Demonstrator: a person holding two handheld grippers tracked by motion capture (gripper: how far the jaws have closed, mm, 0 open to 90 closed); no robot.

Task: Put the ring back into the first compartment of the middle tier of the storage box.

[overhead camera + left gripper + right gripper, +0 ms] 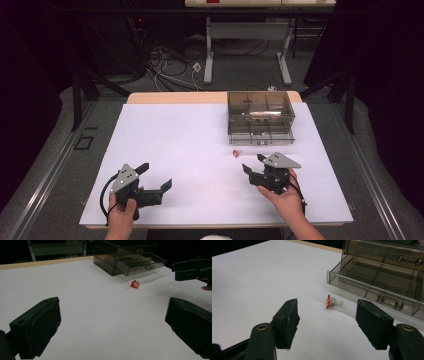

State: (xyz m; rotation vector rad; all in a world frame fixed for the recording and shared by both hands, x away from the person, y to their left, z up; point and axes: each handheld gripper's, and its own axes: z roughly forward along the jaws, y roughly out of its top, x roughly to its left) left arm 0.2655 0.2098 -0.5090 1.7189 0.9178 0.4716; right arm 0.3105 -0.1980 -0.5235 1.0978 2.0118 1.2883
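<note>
Bench [165,150], white-topped, seen from above. Smoked drawer box [260,116] at its far right, lowest drawer [372,287] pulled out. I hold the left hand-held gripper [154,176] near the bench's front left, jaws spread wide with nothing between them. My right hand-held gripper [254,163] sits front right, jaws likewise wide and empty, pointing toward the drawer. Small red-and-clear piece [331,301] lies on the bench just before the open drawer, beyond the right jaws, touching neither.
</note>
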